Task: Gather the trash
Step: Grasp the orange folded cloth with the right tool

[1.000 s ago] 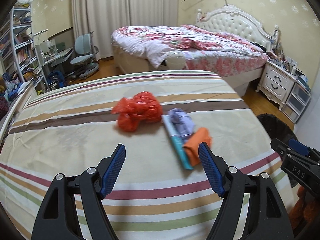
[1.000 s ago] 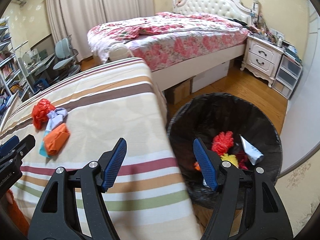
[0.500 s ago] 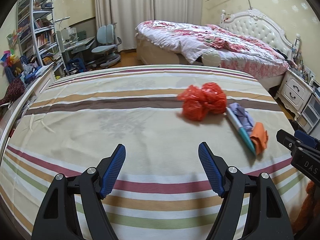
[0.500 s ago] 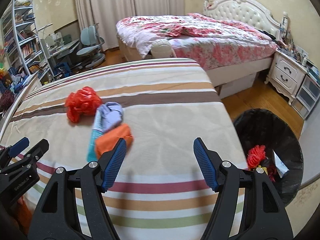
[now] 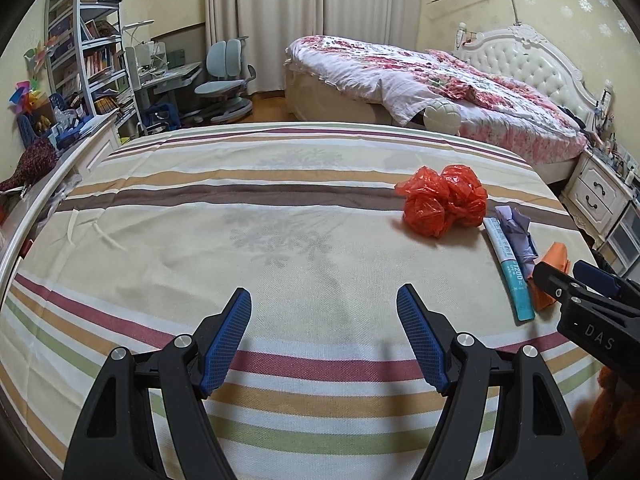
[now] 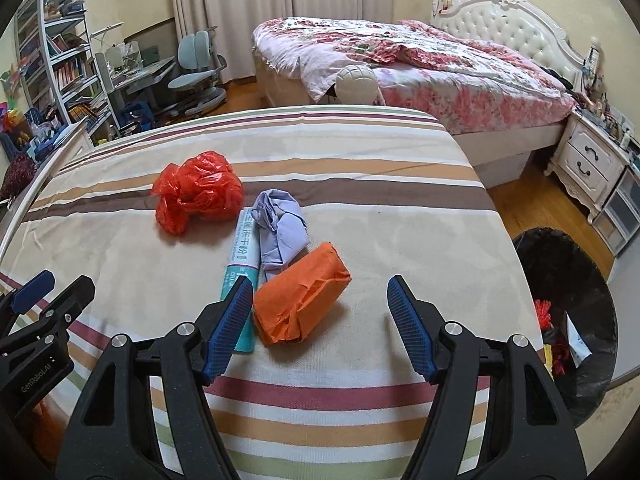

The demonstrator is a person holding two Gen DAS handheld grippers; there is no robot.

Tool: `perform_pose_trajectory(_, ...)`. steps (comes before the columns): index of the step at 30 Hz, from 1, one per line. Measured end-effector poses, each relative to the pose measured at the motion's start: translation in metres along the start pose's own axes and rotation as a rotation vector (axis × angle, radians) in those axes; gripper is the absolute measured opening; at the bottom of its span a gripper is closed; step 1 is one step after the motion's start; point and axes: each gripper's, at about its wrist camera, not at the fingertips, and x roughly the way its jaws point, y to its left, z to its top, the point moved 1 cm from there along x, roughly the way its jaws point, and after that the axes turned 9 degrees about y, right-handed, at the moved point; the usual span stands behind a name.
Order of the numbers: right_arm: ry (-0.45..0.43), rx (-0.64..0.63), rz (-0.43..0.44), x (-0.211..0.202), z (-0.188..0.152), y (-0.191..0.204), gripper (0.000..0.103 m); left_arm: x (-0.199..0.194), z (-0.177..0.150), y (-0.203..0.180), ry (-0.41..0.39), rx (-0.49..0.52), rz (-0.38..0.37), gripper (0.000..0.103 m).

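On the striped bedspread (image 6: 360,216) lie a crumpled red plastic bag (image 6: 198,196), a lavender paper wad (image 6: 282,228), a teal-and-white tube (image 6: 240,276) and an orange paper bundle (image 6: 300,304). My right gripper (image 6: 320,316) is open and empty, just above and in front of the orange bundle. My left gripper (image 5: 324,330) is open and empty over bare bedspread, left of the trash. The red bag (image 5: 444,200), tube (image 5: 510,264) and orange bundle (image 5: 554,276) show at the right in the left wrist view, the bundle partly behind the right gripper.
A black-lined trash bin (image 6: 568,308) with red and white scraps stands on the wood floor right of the bed. A floral bed (image 6: 420,64), a white nightstand (image 6: 588,164), a desk chair (image 6: 196,68) and bookshelves (image 5: 92,60) lie beyond.
Both grippers swung left. The right one turned from the bin to over the orange bundle. The left one moved off the trash to bare bedspread. Both stayed open.
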Motion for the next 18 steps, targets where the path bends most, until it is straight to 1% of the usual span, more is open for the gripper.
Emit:
perform_pose_trajectory(8,0.016,0.041,-0.028,0.002,-0.005,-0.019,0.068,0.002,0.0,-0.001,0.003,0.001,-0.002,0.073)
perform_pose_trajectory(18,-0.005,0.04,-0.014,-0.005,-0.002,-0.021,0.068,0.002,-0.001,-0.002,0.002,0.002,-0.001,0.073)
